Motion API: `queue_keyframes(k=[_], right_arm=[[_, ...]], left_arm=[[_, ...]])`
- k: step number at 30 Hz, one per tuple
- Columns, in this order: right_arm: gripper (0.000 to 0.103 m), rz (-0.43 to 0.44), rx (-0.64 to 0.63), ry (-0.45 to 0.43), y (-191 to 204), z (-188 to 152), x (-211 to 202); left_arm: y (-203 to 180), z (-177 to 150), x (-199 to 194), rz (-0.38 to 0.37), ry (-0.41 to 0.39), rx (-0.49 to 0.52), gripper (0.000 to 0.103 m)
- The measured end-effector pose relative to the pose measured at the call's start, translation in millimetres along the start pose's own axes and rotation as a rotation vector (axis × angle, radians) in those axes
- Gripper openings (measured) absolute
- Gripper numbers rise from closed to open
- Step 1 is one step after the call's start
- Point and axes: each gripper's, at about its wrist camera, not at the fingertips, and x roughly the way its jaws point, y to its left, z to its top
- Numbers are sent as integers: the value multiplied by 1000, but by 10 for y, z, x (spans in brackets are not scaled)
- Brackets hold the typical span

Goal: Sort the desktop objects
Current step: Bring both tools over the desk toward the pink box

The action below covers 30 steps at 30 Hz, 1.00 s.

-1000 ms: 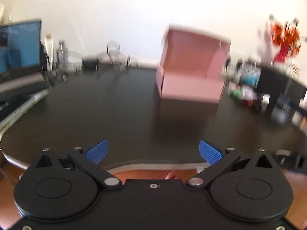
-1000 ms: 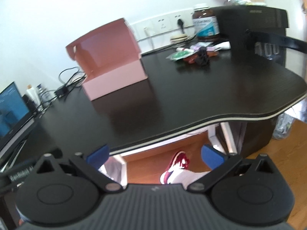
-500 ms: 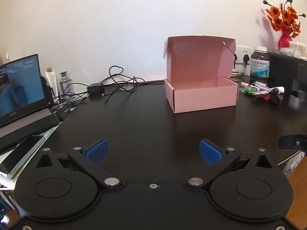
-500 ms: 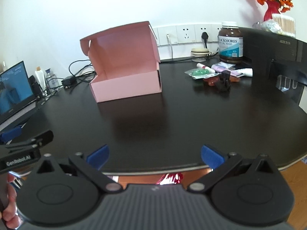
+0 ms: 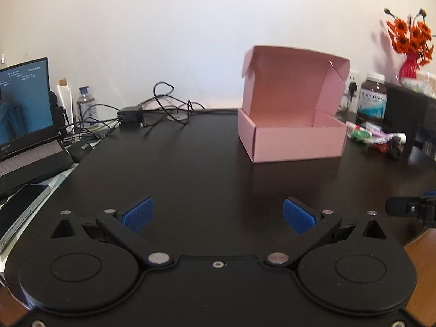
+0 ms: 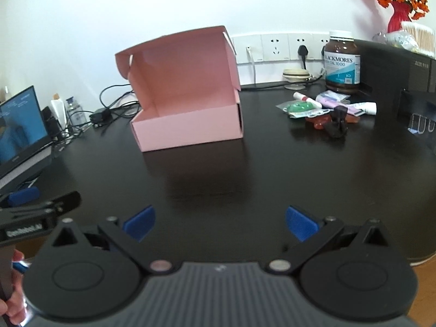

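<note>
A pink cardboard box [image 5: 293, 136] [image 6: 188, 125] stands with its lid up on the black desk [image 5: 190, 169] [image 6: 272, 169]. To its right lies a pile of small items [image 6: 324, 111] [image 5: 376, 139]: a green packet, a white tube, a red piece and a black clip. My left gripper [image 5: 216, 214] hovers open over the near desk, well short of the box. My right gripper [image 6: 220, 222] is open too, nothing between its blue pads, near the front edge. The left gripper's tip [image 6: 41, 209] shows at the right view's left edge.
A brown supplement bottle [image 6: 342, 62] and a black case [image 6: 403, 81] stand at the back right, with a red vase of orange flowers [image 6: 397, 2] on top. A laptop [image 5: 24, 125], a phone [image 5: 19, 209] and tangled cables [image 5: 152, 111] fill the left side.
Both grippers have risen and moved forward over the desk, from below its front edge. The box and the pile look nearer. Both stay open.
</note>
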Motion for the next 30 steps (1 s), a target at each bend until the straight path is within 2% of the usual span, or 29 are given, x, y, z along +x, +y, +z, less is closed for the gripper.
queue_keyframes(k=[3, 7, 11, 17, 24, 30], right_arm=[[102, 4, -9, 26, -19, 37, 78], [102, 46, 2, 36, -71, 53, 148], [102, 65, -43, 1, -32, 44, 173], [102, 31, -112, -53, 33, 40, 207], [102, 46, -106, -77, -59, 139, 301], [102, 29, -140, -109, -34, 184, 366]], left_arm=[[29, 24, 24, 17, -8, -29, 103], [61, 61, 135, 19, 38, -43, 103], [55, 66, 186, 41, 32, -43, 103], [15, 85, 272, 60, 28, -17, 103], [39, 174, 397, 70, 26, -18, 103], [-31, 254, 461, 96, -9, 46, 103]])
